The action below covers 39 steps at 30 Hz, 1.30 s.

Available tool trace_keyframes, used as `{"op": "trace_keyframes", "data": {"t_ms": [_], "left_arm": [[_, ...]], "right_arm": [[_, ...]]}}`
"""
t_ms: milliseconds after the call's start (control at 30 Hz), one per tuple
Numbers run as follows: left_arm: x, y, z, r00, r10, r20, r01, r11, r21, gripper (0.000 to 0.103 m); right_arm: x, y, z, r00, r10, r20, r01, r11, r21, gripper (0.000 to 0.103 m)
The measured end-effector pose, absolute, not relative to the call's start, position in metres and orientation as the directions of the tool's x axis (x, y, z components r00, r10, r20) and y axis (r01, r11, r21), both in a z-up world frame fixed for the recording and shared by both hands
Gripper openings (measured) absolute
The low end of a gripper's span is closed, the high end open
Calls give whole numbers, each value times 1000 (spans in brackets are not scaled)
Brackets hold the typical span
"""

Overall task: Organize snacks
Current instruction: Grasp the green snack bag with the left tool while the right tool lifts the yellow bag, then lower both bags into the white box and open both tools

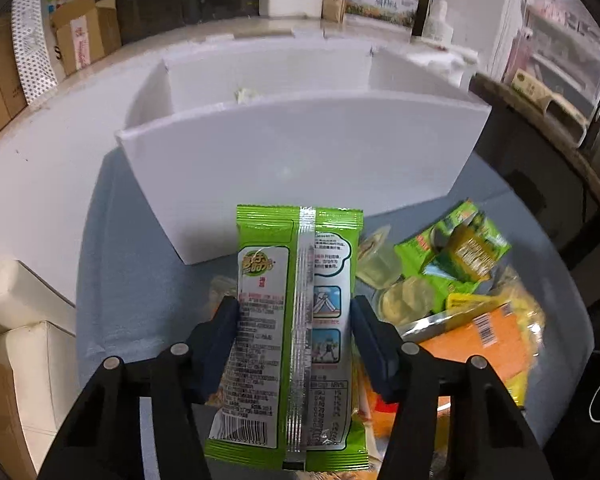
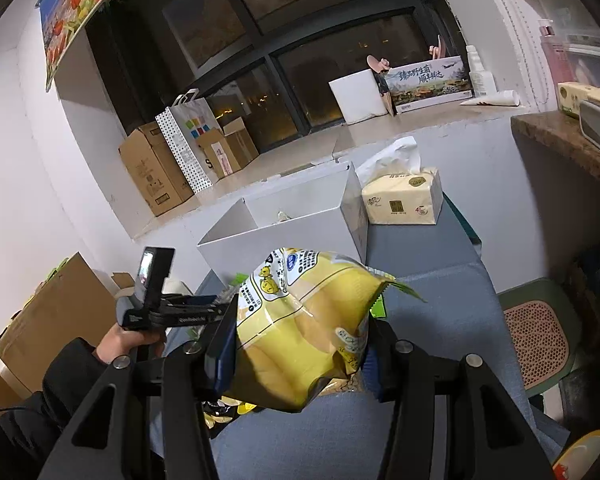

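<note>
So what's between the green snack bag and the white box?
Nothing: in the left wrist view only bare blue-grey table shows between the green snack bag and the white box.

Green-and-white snack packet (image 1: pixel 296 320); yellow snack bag (image 2: pixel 304 332); white divided box (image 1: pixel 300 152); orange packet (image 1: pixel 480 344); grey-blue tabletop (image 2: pixel 440 280); white paper bag (image 2: pixel 188 140) patterned with black dots.

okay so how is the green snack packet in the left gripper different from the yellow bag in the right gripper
The green packet is flat and slim; the yellow bag is puffy and crumpled.
The green packet shows its back, with a silver seam and a barcode; the yellow bag shows cartoon print and a clear window.
The green packet stands straight between the left gripper's pads; the yellow bag bulges out of the right gripper at a tilt.
Both are clamped, in front of the white divided box.
</note>
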<state>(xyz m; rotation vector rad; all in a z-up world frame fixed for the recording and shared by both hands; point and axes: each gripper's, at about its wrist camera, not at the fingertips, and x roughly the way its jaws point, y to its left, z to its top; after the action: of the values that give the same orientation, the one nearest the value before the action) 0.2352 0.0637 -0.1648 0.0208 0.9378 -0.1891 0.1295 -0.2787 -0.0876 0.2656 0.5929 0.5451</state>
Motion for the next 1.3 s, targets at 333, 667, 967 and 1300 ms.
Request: {"op": "trace_keyframes", "data": {"t_ms": [333, 667, 967, 1300], "left_arm": [[182, 65, -75, 777, -210, -593, 139, 977, -164, 62], [275, 79, -26, 815, -174, -552, 83, 979, -186, 62], [363, 71, -28, 802, -111, -586, 60, 993, -106, 62], [392, 85, -59, 742, -44, -670, 2, 998, -63, 103]], "right_arm": [[149, -255, -83, 674, 577, -462, -453, 816, 358, 54], [269, -182, -23, 678, 578, -455, -515, 814, 267, 54], [381, -134, -10, 680, 478, -556, -451, 871, 197, 55], [413, -121, -29, 675, 434, -597, -414, 892, 181, 103]]}}
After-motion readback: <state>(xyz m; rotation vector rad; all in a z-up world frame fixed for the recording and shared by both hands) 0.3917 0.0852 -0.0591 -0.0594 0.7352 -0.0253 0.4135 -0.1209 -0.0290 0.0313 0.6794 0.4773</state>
